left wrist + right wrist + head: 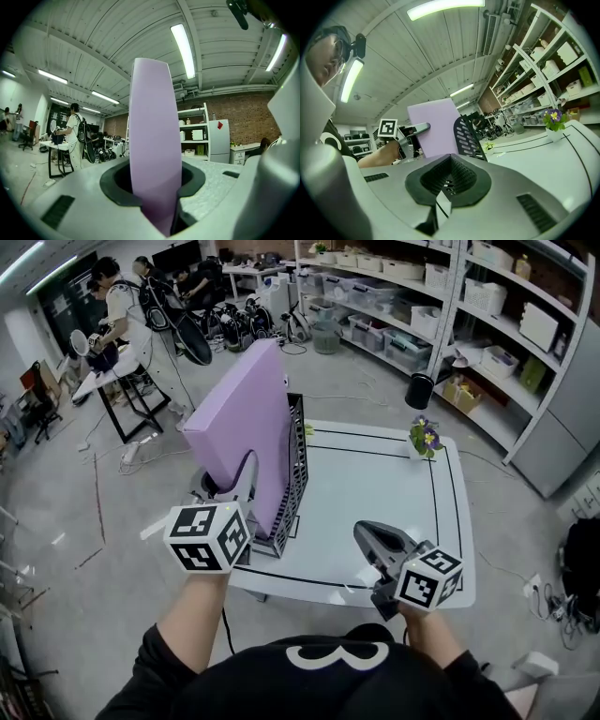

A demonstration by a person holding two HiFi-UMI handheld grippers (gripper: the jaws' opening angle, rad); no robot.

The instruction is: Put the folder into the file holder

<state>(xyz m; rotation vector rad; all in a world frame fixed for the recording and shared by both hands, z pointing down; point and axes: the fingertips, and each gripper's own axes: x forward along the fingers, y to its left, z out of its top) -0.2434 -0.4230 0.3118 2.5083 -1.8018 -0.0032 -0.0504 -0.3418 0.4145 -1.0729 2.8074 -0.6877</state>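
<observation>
While the left gripper (pixel 240 480) clamps the smooth, flat lilac folder (pixel 246 423) near its lower edge, the folder stands tilted against the left side of the black slotted file holder (pixel 297 465). That holder sits on a white, black-lined table (pixel 375 486). Right gripper (pixel 367 536), right of holder: jaws together, empty.

**Right gripper idle over the table, folder and holder ahead**

The right gripper (pixel 439 206) filled the foreground, its jaws closed together with nothing between them. Beyond them the lilac folder (pixel 436 124) stood upright, the left gripper (pixel 423 127) at its lower left edge with its marker cube (pixel 387 127) beside a bare hand (pixel 382 152). The black slotted file holder (pixel 466 136) rose just right of the folder; whether the folder's foot sat inside it could not be told. On the white table (pixel 534 164) a small flower pot (pixel 554 124) stood well apart to the right, before shelves (pixel 543 70) of bins.
</observation>
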